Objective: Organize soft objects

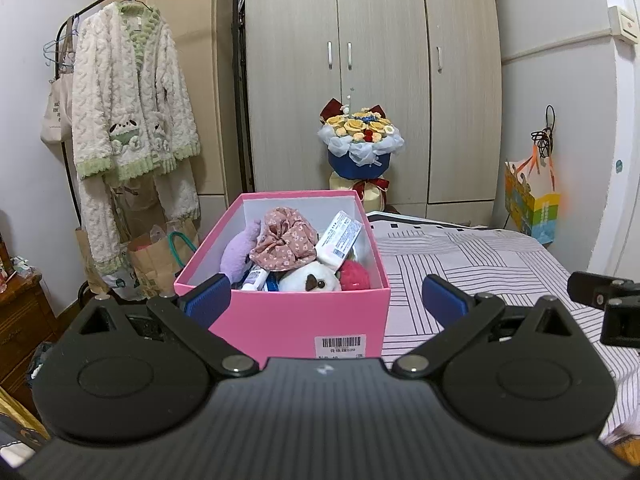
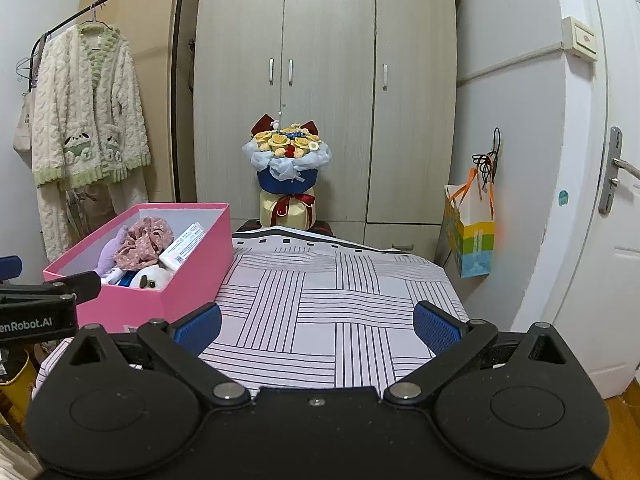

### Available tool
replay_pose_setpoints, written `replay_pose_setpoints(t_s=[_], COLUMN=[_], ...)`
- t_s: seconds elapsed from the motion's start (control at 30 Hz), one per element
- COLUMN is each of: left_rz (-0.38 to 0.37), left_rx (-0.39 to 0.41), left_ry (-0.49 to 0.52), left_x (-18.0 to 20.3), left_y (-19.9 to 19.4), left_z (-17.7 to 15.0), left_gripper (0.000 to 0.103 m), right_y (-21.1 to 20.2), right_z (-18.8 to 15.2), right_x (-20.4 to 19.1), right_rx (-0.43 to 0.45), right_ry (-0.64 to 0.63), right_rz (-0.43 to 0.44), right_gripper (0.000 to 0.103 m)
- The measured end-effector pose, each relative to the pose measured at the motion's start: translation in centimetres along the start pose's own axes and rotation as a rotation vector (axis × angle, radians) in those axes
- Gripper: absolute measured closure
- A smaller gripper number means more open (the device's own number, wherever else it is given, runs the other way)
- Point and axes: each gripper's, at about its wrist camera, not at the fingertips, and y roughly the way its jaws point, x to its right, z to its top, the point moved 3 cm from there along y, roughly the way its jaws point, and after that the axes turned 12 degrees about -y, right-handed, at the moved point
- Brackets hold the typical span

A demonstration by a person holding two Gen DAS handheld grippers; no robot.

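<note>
Soft things fill the open pink cardboard box: a floral pink fabric hat on top, a lilac plush piece at its left, a white plush toy with a brown nose at the near wall, and a raspberry-red fluffy ball beside it. A flat white labelled packet leans against the far right corner, probably dropped in last, since it lies over the rest.

The box stands on the striped bedspread straight ahead of the left tongs, whose blue pads are spread wide to either side of its near wall, empty. That framing suggests the box is the collecting place and the left tongs are lined up to reach in or steady it.

To the right of the box, the right tongs hover over bare bedspread, likewise wide open and holding nothing. No loose soft item shows ahead of them, so the sorting looks nearly done.

Beyond both tongs a yellow-and-blue flower bouquet stands before the pale wooden wardrobe.
</note>
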Motion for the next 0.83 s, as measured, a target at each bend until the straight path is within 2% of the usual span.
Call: replay_pose_setpoints(t_s=[0.83], left_rz=[-0.02], left_rx=[-0.007], left_ry=[-0.016], left_x=[-0.65], left_y=[-0.43], left_z=[0.19], left_gripper=[0.0], right_y=[-0.23], right_z=[-0.1], right_x=[0.47], right_rx=[-0.011], right_ry=[0.003], right_rz=[0.002], right_gripper=[0.0])
